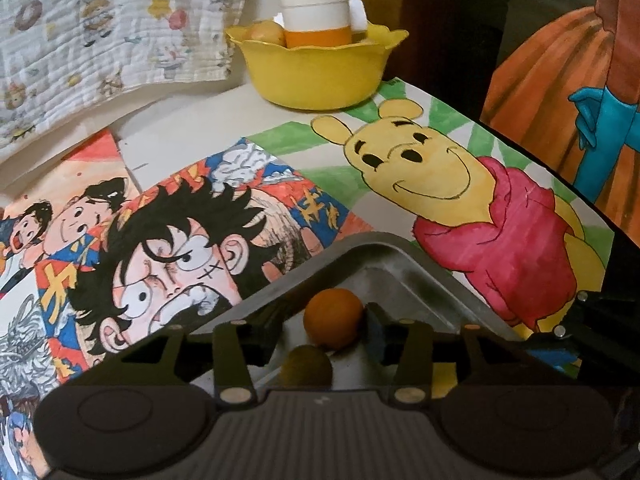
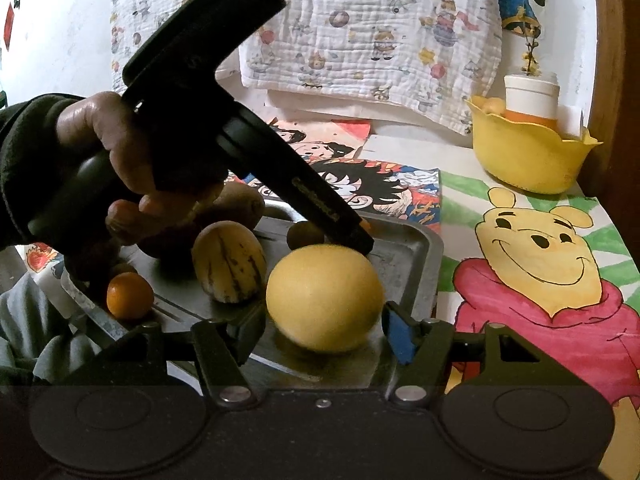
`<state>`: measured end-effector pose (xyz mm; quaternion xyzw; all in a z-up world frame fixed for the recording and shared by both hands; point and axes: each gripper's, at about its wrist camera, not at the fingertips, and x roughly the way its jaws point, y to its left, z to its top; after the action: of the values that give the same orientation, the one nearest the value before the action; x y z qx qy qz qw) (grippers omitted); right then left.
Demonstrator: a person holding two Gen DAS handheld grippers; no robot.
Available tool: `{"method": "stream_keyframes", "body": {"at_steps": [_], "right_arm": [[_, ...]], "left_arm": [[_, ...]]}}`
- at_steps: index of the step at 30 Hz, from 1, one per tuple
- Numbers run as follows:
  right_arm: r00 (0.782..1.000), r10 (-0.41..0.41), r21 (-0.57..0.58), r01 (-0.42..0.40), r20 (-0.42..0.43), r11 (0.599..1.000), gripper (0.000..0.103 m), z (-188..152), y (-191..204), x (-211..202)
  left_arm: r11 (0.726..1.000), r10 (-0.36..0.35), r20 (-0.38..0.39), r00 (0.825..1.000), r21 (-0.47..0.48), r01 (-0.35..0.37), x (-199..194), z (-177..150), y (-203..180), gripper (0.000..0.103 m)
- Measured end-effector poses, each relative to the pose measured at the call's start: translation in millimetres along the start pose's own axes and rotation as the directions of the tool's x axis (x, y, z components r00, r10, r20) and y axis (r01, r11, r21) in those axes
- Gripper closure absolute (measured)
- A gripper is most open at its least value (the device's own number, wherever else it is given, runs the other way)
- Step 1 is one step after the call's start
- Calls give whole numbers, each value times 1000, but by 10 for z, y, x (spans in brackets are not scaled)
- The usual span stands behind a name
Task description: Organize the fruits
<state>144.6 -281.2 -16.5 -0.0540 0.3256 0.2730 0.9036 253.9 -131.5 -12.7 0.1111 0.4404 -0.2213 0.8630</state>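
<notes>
A metal tray (image 1: 400, 276) lies on drawn paper sheets. My left gripper (image 1: 320, 332) points down into its corner. A small orange fruit (image 1: 334, 318) rests on the tray between the open jaws; the blue pad (image 1: 374, 328) is right beside it. A brownish-green fruit (image 1: 306, 366) lies just nearer. My right gripper (image 2: 324, 332) is open around a large yellow fruit (image 2: 324, 298) that sits on the tray (image 2: 416, 256), with its pads close on both sides. A hand holds the left gripper (image 2: 358, 238) above the tray's far end.
On the tray lie a pale striped fruit (image 2: 230, 268), another small orange (image 2: 129, 295) and brown fruits (image 2: 306, 234). A yellow bowl (image 2: 528, 152) holding a white and orange jar (image 2: 530, 100) stands at the back right. A patterned cloth (image 2: 360, 28) hangs behind.
</notes>
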Motion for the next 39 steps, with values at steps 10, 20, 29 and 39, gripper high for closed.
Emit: {"method": "stream_keyframes", "body": {"at_steps": [10,20,29,39], "right_arm": [[1000,-8,33,7,21,999,33,-24,11,-24],[997,-24,96,17,74,995,23,-42,24,-93],[990,-42,117,26,136,993,10,-46,118,-147],[979,-58,120,35,197,992,1,-11,252,-271]], "left_arm": [[999,47,36,998,-26,-46,-165,-20,85,39],[989,119,89,989,-98,-110,-418,-115,196,12],[970,190,156,969,-185,-160,-738,-297,270,2],[946,252,237,938,-262,-188,-1137,-586,325,1]]}}
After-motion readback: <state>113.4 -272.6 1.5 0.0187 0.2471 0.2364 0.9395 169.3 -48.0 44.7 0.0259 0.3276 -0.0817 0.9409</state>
